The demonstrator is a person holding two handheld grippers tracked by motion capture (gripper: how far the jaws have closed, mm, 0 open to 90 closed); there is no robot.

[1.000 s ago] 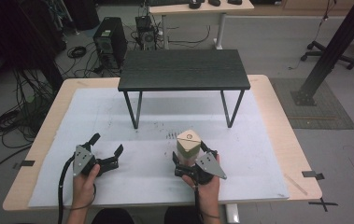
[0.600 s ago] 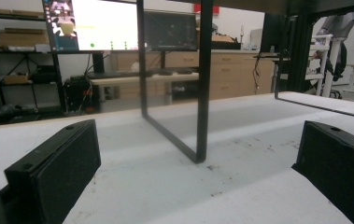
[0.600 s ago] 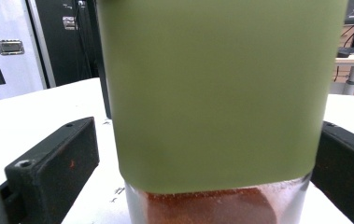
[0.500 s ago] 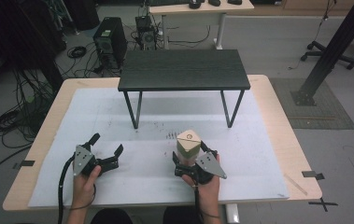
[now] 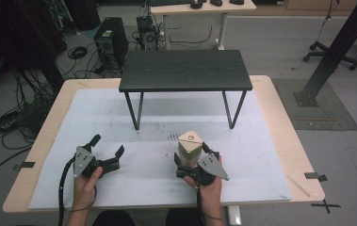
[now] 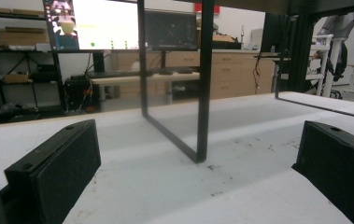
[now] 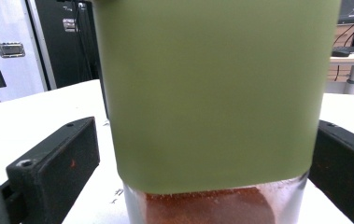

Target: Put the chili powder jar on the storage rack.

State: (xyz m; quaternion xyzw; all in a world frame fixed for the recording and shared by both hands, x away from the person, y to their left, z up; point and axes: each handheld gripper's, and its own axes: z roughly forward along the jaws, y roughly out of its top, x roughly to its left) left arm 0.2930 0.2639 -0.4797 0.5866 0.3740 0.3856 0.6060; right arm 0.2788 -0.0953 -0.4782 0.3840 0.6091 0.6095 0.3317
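Both hands rest low near the table's (image 5: 279, 101) front edge, left gripper (image 5: 106, 151) spread wide with nothing in it, while the right gripper's (image 5: 192, 162) jaws flank an upright green-labelled spice jar (image 5: 190, 147), gaps either side, not clamped.

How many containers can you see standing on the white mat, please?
1: a green-labelled jar with reddish powder at its bottom, standing between the right gripper's open fingers. Nothing seems hidden.

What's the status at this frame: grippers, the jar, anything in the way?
Left gripper open, nothing between its jaws. Right gripper open around the green-labelled spice jar, jaws not touching it. Small black table stands beyond the jar.
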